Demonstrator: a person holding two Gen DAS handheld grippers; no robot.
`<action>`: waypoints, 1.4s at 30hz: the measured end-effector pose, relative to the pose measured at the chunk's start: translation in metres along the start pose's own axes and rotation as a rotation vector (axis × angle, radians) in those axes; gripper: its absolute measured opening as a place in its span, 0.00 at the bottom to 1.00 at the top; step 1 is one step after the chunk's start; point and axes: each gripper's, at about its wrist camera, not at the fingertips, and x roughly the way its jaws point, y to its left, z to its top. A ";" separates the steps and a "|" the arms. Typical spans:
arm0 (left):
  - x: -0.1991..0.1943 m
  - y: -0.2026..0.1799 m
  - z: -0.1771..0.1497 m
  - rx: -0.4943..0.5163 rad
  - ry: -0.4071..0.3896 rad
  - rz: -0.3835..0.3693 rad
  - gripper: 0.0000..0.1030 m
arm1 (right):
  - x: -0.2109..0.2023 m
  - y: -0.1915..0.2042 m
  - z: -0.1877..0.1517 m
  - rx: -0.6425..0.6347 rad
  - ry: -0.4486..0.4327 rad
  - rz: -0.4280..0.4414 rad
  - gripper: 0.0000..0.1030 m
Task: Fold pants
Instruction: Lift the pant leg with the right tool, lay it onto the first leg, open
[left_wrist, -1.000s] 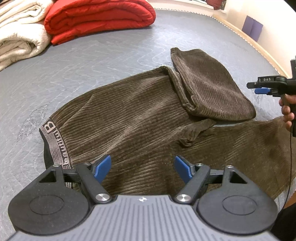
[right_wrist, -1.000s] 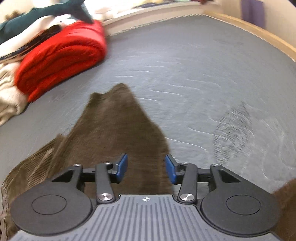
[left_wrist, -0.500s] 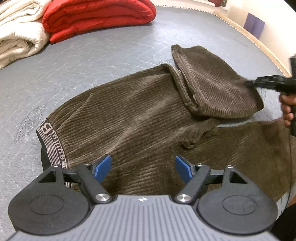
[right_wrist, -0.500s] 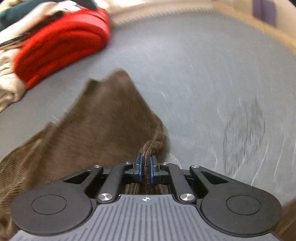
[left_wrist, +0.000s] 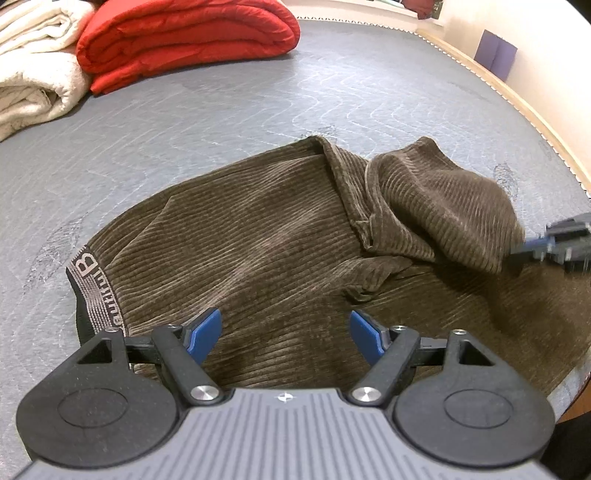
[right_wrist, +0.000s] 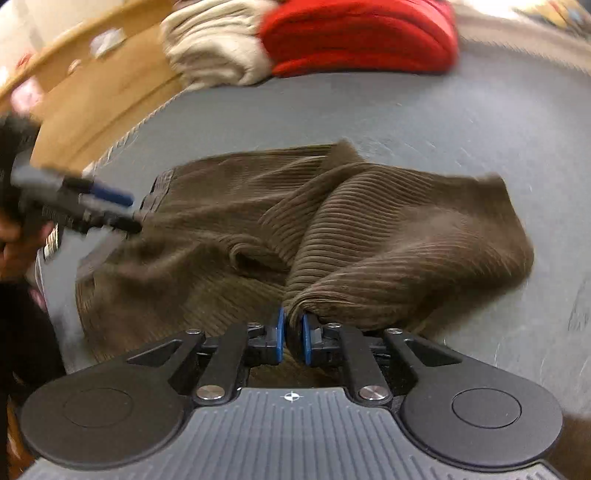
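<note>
- Grey quilted mat (left_wrist: 229, 110) fills both views; wooden rim on its far side, wall beyond.
- Red blanket (left_wrist: 184, 40) and cream towels (left_wrist: 33, 74) stacked well beyond the jaws, out of the way.
- Pants (left_wrist: 240, 258) lie on the mat just ahead of both jaws.
- Right gripper (right_wrist: 291, 330): jaws pinching a bunched leg, easing open slightly; probably carrying it over for the fold.
- Left gripper (left_wrist: 284, 332): jaws spread, empty, above the seat near the waistband (left_wrist: 92, 284), likely ready to pin.

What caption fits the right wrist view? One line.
Right hand-held gripper pinching a pants leg, jaws easing open, left hand-held gripper open.
</note>
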 end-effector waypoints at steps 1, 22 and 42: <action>0.000 -0.001 0.000 0.004 0.000 -0.002 0.79 | -0.005 -0.011 0.004 0.086 -0.033 0.022 0.19; 0.014 -0.003 -0.001 0.011 0.026 0.026 0.79 | 0.037 -0.141 0.017 0.980 -0.307 0.040 0.48; 0.013 -0.008 0.003 0.032 -0.038 0.024 0.79 | -0.126 -0.135 0.036 0.844 -0.887 -0.421 0.12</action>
